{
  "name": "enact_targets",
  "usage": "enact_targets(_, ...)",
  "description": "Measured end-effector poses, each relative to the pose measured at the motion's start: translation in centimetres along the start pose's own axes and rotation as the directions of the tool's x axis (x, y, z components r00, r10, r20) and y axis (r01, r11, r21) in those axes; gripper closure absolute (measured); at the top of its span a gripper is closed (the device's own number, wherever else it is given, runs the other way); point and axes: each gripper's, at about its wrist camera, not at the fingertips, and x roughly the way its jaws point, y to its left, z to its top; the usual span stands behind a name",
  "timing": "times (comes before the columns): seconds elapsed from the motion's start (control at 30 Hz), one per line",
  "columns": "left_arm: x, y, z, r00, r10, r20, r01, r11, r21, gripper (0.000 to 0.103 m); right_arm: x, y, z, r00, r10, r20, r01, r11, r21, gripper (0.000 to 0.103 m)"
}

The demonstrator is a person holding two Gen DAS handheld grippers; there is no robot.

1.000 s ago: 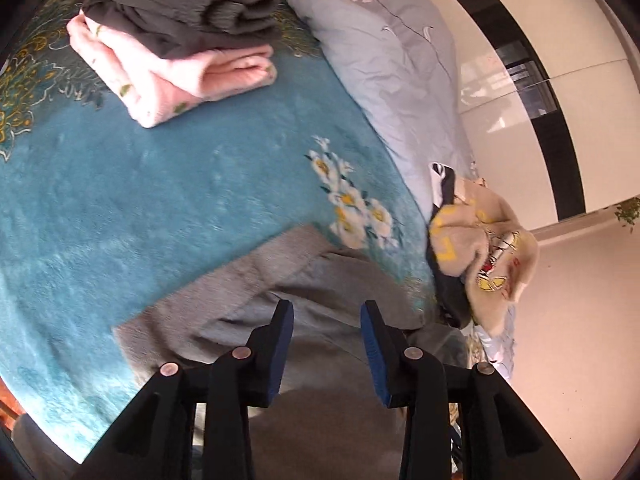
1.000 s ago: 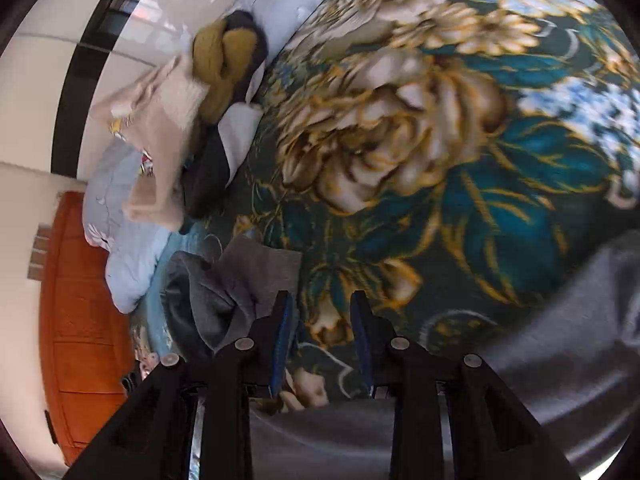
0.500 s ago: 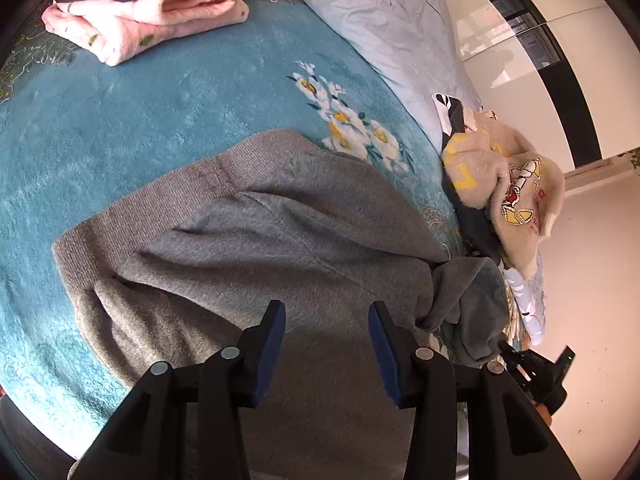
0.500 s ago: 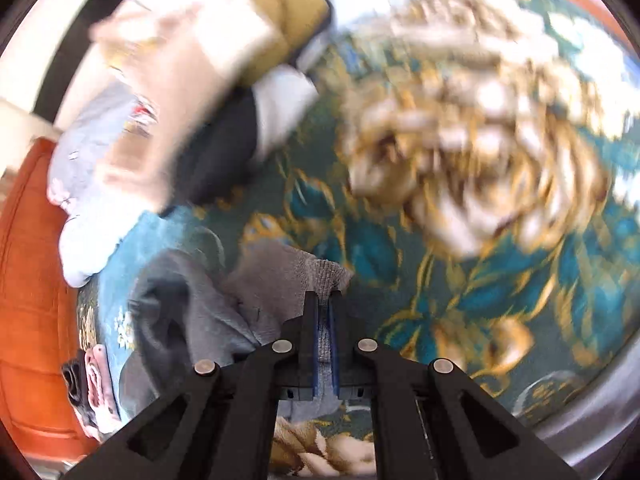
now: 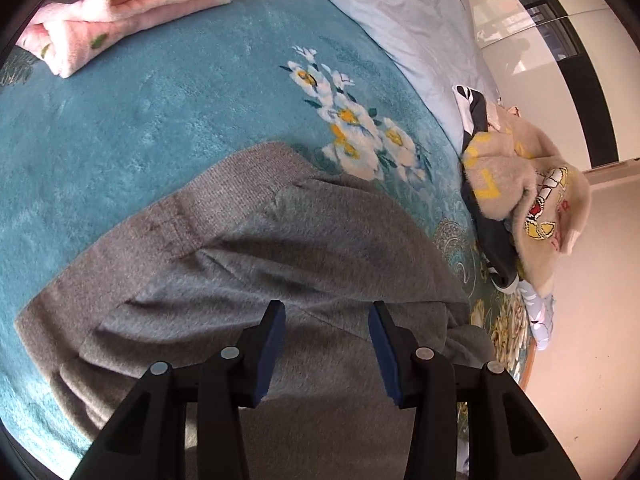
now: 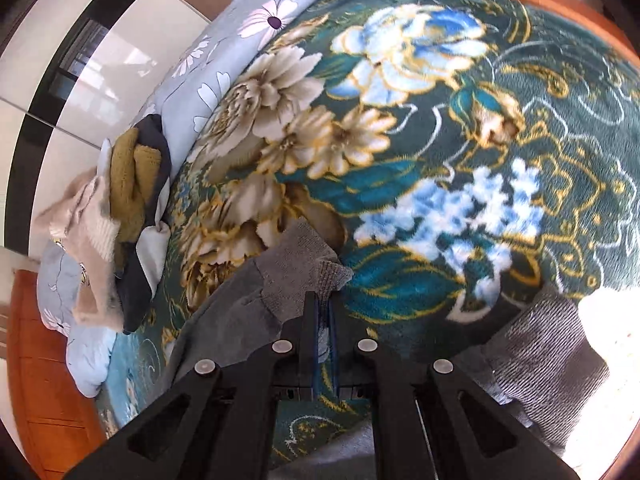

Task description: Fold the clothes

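Note:
A grey knit sweater [image 5: 248,248] lies spread on the teal floral blanket [image 5: 120,92], its ribbed hem toward the upper left. My left gripper [image 5: 326,316] is open and hovers over the sweater's body. In the right wrist view my right gripper [image 6: 322,300] is shut on the ribbed cuff of the grey sleeve [image 6: 304,264], which stretches away to the lower left over the dark floral blanket [image 6: 440,120].
A folded pink garment [image 5: 120,12] lies at the upper left. A heap of beige, mustard and black clothes [image 5: 516,200] sits at the bed's right edge, also in the right wrist view [image 6: 120,208]. A pale blue floral quilt [image 5: 400,16] lies beyond.
My right gripper closed on the sleeve cuff and carried it out over the dark blanket. My left gripper pulled back over the sweater's body and stayed open.

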Motion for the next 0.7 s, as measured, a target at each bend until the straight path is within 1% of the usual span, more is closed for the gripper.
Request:
enact_targets(0.1,0.8,-0.6,1.3,0.999,0.030,0.012,-0.030,1.000,0.010,0.056,0.1,1.4,0.0,0.996,-0.087,0.006,0.087,0.990,-0.107,0.097)
enact_targets(0.17,1.2,-0.7,1.9,0.999,0.046,0.017,-0.046,0.999,0.014,0.056,-0.5,2.2,0.5,0.991,-0.126,0.048,0.132,0.981,-0.139,0.094)
enact_targets(0.23,1.6,-0.7,2.4,0.998,0.055,0.019,-0.056,0.998,0.011,0.056,-1.2,2.5,1.2,0.980,-0.171,0.105,0.186,0.971,-0.149,0.076)
enact_targets(0.27,1.8,-0.6,2.6,0.998,0.059,0.018,-0.060,0.998,0.008,0.056,-1.6,2.7,1.5,0.972,-0.191,0.133,0.211,0.966,-0.151,0.074)
enact_targets(0.33,2.4,-0.3,2.9,0.998,0.067,0.015,-0.067,0.998,-0.005,0.056,-1.6,4.0,1.8,0.982,-0.139,0.124,0.159,0.972,-0.174,0.072)
enact_targets(0.37,2.5,-0.1,2.9,0.998,0.065,0.013,-0.065,0.998,-0.015,0.056,-1.6,4.7,1.9,0.987,-0.111,0.116,0.132,0.974,-0.186,0.072)
enact_targets(0.4,2.6,0.1,3.0,0.998,0.062,0.012,-0.062,0.998,-0.026,0.056,-0.6,5.5,1.7,0.996,-0.071,0.062,0.082,0.978,-0.192,0.071)
enact_targets(0.43,2.7,0.4,3.1,0.998,0.060,0.010,-0.059,0.998,-0.036,0.056,0.7,6.0,1.6,0.999,-0.040,0.001,0.040,0.984,-0.171,0.070)
enact_targets(0.47,2.7,0.6,3.1,0.998,0.054,0.008,-0.054,0.997,-0.046,0.056,2.1,6.5,1.5,0.998,-0.008,-0.058,0.000,0.989,-0.145,0.070)
enact_targets(0.53,2.1,0.9,3.0,1.000,0.029,0.006,-0.029,0.998,-0.056,0.056,4.4,6.6,1.5,0.990,0.044,-0.133,-0.048,0.998,-0.028,0.070)
enact_targets(0.57,1.7,1.0,2.9,1.000,0.015,0.008,-0.014,0.998,-0.056,0.056,5.5,6.7,1.6,0.988,0.050,-0.148,-0.048,0.999,0.018,0.069)
enact_targets(0.63,0.8,1.3,2.5,1.000,-0.015,0.021,0.016,0.998,-0.067,0.056,6.7,7.2,1.9,0.990,-0.013,-0.139,0.024,0.997,0.074,0.062)
enact_targets(0.7,-0.2,1.7,2.2,0.998,-0.044,0.038,0.048,0.995,-0.083,0.055,8.2,7.8,2.3,0.983,-0.082,-0.162,0.099,0.990,0.102,0.059)
